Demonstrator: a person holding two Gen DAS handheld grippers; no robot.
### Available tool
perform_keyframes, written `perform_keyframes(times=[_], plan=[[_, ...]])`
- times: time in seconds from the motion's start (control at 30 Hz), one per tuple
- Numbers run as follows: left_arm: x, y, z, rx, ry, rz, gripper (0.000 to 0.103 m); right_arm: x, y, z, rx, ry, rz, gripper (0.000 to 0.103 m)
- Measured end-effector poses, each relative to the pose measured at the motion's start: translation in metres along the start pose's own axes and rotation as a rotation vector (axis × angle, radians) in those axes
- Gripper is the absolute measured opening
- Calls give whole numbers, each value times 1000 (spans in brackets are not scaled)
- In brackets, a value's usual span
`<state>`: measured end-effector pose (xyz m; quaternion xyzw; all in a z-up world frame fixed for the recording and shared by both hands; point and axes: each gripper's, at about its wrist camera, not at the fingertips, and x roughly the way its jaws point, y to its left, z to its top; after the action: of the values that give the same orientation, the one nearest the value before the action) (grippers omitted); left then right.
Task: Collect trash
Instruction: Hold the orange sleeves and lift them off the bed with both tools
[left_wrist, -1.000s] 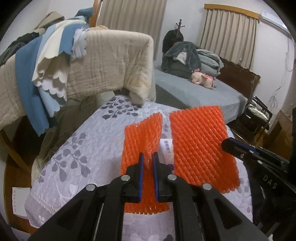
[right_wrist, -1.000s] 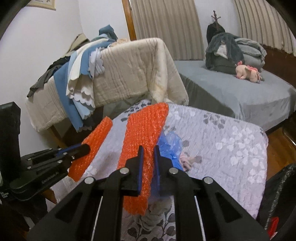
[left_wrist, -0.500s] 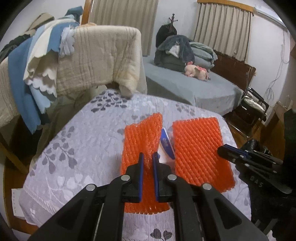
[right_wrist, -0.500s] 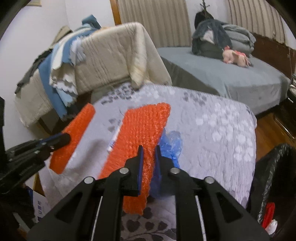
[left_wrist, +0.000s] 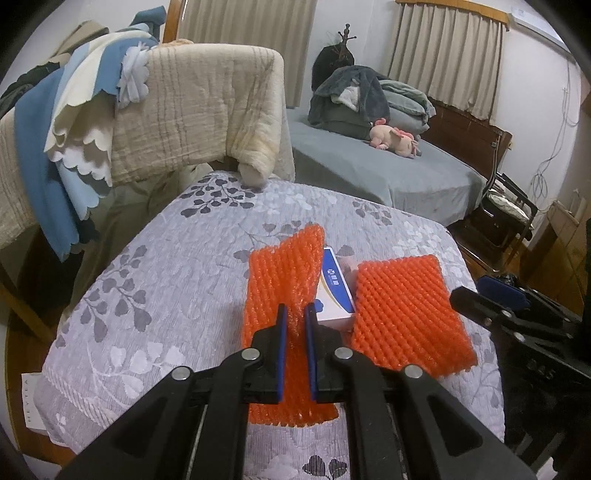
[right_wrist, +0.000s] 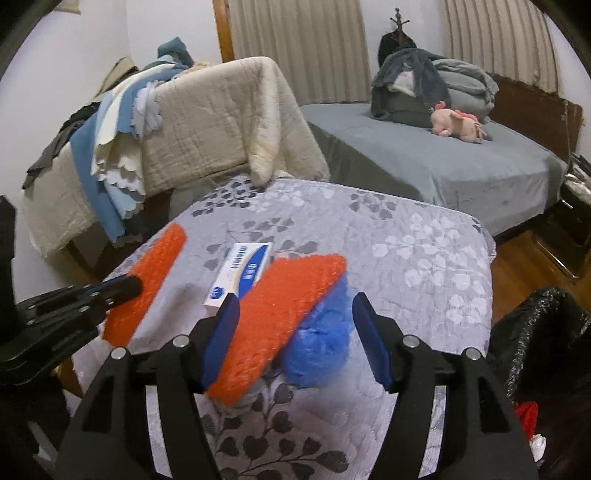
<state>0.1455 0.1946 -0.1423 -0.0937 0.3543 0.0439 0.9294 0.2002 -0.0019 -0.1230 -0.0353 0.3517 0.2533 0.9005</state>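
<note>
My left gripper (left_wrist: 295, 325) is shut on an orange foam net sheet (left_wrist: 282, 280) that hangs over the floral table cover (left_wrist: 166, 280). A second orange foam net sheet (right_wrist: 280, 314) lies loose between the jaws of my right gripper (right_wrist: 295, 328), which is open. It also shows in the left wrist view (left_wrist: 402, 310). A crumpled blue plastic bag (right_wrist: 325, 339) lies under that sheet. A white and blue small box (right_wrist: 240, 275) lies between the two sheets. It also shows in the left wrist view (left_wrist: 334, 291).
A black trash bag (right_wrist: 535, 332) stands open at the table's right side. A chair draped with blankets (left_wrist: 166, 110) stands behind the table. A grey bed (right_wrist: 443, 158) with a pink plush toy (right_wrist: 458, 123) is at the back right.
My right gripper has opened and let go of its orange sheet, which now lies on the blue bag. Both grippers have come lower toward the table. The left stays shut on its sheet.
</note>
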Motion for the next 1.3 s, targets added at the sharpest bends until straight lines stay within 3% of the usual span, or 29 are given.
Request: perform_keyframes(times=[0.4,0.7,1.3], plan=[[-10,4,-8,2,-10,7,9,-7,15,-16,12,30,21,44],[-20,7,-13,7,-18,14,9,-4,28,-29,9,72,45,35],[-22,9,-18,4,-10,8,9,12,27,-24,34,113,32,36]])
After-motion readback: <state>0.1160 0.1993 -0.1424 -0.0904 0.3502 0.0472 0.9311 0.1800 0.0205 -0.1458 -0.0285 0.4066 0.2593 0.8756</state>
